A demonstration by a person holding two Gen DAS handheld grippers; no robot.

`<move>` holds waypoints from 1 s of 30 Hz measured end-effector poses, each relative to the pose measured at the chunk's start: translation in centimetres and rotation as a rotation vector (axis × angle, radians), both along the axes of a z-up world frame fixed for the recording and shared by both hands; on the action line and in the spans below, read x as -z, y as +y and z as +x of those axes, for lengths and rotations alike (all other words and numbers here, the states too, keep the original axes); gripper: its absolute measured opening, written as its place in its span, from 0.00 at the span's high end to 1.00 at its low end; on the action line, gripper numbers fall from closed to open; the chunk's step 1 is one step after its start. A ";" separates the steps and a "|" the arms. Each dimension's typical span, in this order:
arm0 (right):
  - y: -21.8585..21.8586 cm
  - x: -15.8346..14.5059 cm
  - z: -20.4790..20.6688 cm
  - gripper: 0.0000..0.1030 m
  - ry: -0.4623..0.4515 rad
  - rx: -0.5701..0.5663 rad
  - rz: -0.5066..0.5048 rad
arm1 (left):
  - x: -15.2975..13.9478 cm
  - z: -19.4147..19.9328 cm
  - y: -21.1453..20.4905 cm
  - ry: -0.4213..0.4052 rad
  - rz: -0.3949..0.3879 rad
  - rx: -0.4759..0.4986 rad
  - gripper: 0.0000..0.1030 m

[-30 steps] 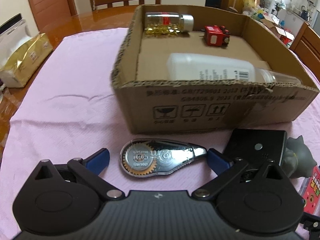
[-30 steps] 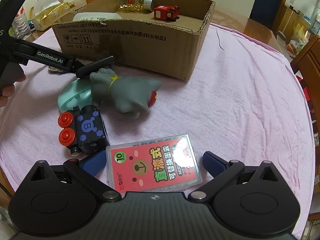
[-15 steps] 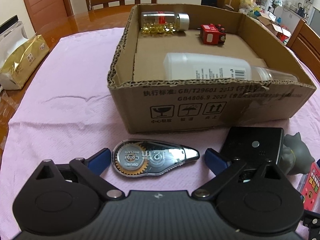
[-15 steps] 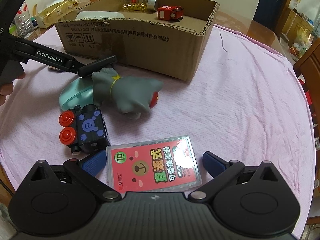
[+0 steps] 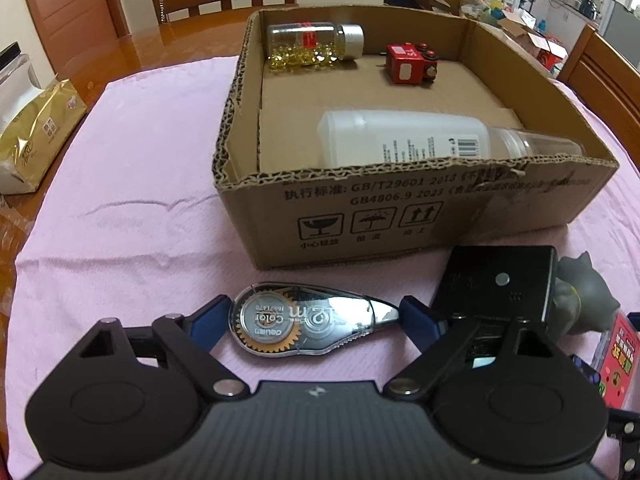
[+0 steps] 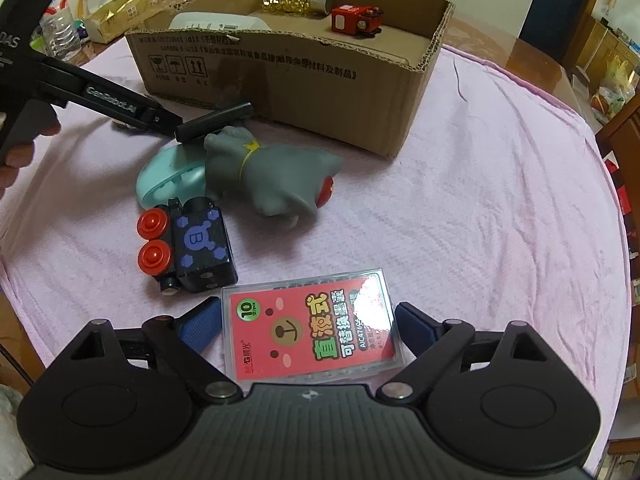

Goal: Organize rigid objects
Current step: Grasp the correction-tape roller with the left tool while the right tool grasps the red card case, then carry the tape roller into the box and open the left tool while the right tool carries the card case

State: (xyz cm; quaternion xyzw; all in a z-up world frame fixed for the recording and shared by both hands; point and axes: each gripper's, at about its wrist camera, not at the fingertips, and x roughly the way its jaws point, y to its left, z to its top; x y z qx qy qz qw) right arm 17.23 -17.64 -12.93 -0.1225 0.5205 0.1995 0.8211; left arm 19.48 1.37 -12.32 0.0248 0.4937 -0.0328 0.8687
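Although the correction tape dispenser (image 5: 310, 322) lies flat on the pink cloth (image 5: 132, 184) between the spread fingers of the left gripper (image 5: 312, 318), neither blue pad visibly presses it yet, so the grasp looks unfinished. Its shell is smooth, rounded and tapered toward the chrome tip, and a squeeze across that taper could, I judge, squirt it forward toward the cardboard box (image 5: 440, 216) just beyond. A black device (image 5: 500, 284) sits close by the right-hand pad and might get nudged as the jaws close.

The right gripper (image 6: 308, 320) likewise straddles the red refill case (image 6: 312, 332) with its fingers wide and no clear contact. That case is thin and flat on soft cloth, so the pads may ride over its edges or bunch the fabric instead of gripping. The black toy train car (image 6: 192, 248) stands just beside the left pad and could be bumped. Behind it, the grey rubber toy (image 6: 272, 176) rests against a teal object (image 6: 168, 180).

The box already holds a capsule jar (image 5: 316, 44), a red toy car (image 5: 410, 64) and a white bottle (image 5: 420, 140); dropping items in carelessly may knock these about.
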 end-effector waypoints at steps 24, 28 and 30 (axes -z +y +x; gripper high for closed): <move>-1.1 -7.8 3.0 0.08 -0.029 -0.010 0.078 | -8.9 -1.6 0.2 -0.008 0.027 0.201 0.13; -0.5 -10.1 4.4 0.08 -0.069 -0.039 0.121 | -11.3 0.0 -0.3 -0.078 0.024 0.205 0.13; 0.1 -10.8 5.2 0.08 -0.091 -0.057 0.127 | -12.2 1.2 -0.6 -0.108 0.028 0.209 0.13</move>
